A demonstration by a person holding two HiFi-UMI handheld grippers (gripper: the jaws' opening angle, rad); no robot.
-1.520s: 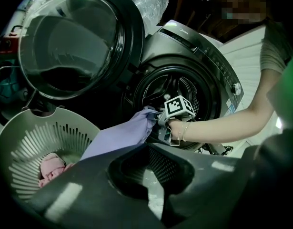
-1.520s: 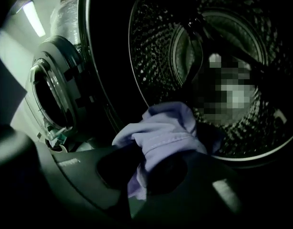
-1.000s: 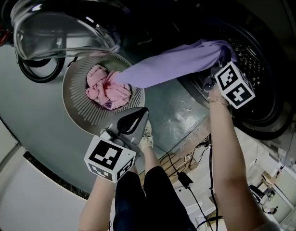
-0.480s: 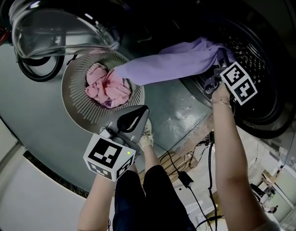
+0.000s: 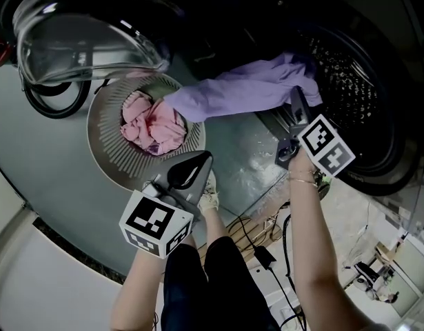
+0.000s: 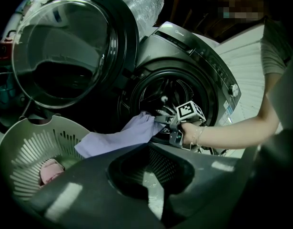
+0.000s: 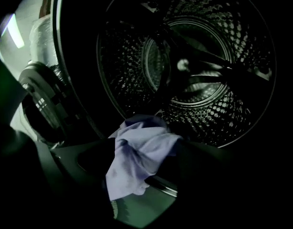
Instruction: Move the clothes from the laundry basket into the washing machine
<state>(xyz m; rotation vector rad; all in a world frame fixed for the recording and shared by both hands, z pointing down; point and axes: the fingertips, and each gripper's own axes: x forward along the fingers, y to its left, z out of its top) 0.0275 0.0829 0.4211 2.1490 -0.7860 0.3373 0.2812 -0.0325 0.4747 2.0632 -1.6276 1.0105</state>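
A long lilac garment (image 5: 239, 88) (image 6: 117, 137) (image 7: 136, 161) hangs over the lip of the washing machine's drum (image 5: 349, 88) (image 7: 203, 70), its tail reaching the round grey laundry basket (image 5: 105, 140) (image 6: 22, 151). Pink clothes (image 5: 153, 126) (image 6: 51, 168) lie in the basket. My right gripper (image 5: 294, 95) (image 6: 160, 118) (image 7: 144, 147) sits just outside the drum mouth, jaws apart, with the garment's bunched end between and beyond them. My left gripper (image 5: 201, 158) (image 6: 148, 147) hovers beside the basket's near rim, shut and holding nothing.
The machine's glass door (image 5: 81, 40) (image 6: 65, 56) stands swung open above the basket. A black hose loop (image 5: 56, 98) lies left of the basket. Cables (image 5: 267, 240) trail on the floor by the person's legs and shoe (image 5: 210, 195).
My right gripper has drawn back out of the drum toward me. The lilac garment has gone slack and stays draped on the drum lip. The left gripper has not moved.
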